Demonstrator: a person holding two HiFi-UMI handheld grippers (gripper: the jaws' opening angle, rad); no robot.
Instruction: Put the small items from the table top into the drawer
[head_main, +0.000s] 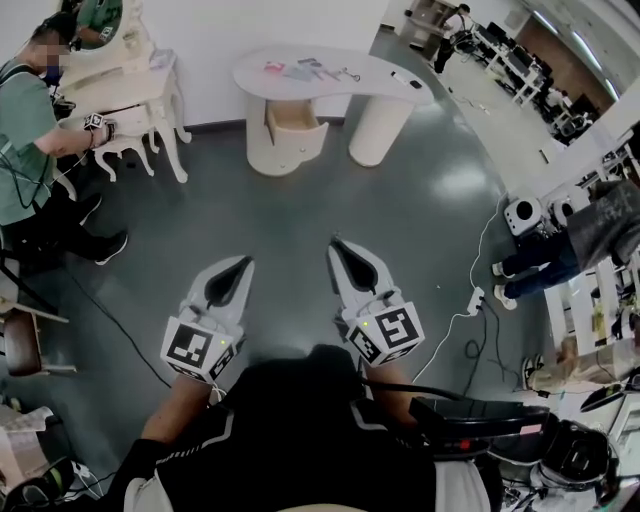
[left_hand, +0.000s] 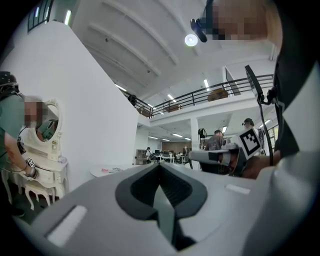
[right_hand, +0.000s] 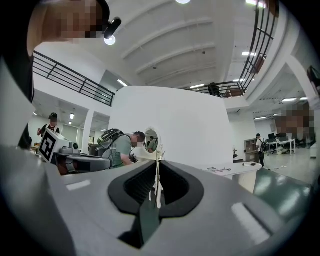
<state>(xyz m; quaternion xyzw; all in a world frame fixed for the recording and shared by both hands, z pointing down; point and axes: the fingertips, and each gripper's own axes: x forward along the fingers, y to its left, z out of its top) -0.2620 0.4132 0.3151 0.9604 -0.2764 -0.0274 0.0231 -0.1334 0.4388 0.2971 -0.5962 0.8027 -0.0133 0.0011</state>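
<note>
Left gripper (head_main: 228, 283) and right gripper (head_main: 352, 266): jaws together, nothing in either, held over the floor (head_main: 300, 215) well short of the table (head_main: 372, 86). Approach step, I'd say. Small items (head_main: 305, 70) lie on top, drawer (head_main: 290, 118) below looks open; next needs closing in and spreading a claw.

the head view looks steeply down from above the person's chest onto the grey floor (head_main: 300, 200). the left gripper (head_main: 240, 268) and right gripper (head_main: 338, 248) lie close below it, and the curved white table (head_main: 330, 80) is far off near the top edge. each gripper view sits low behind its own jaws, hard up against them, facing forward and tilted upward — ceiling fills much of both. the left gripper view catches the right gripper's marker cube (left_hand: 248, 141) at its right, while the right gripper view catches the left gripper's marker cube (right_hand: 47, 145) at its left. all three views share the distant table, the white dressing table (head_main: 125, 90) and the person in green (head_main: 25, 130).
</note>
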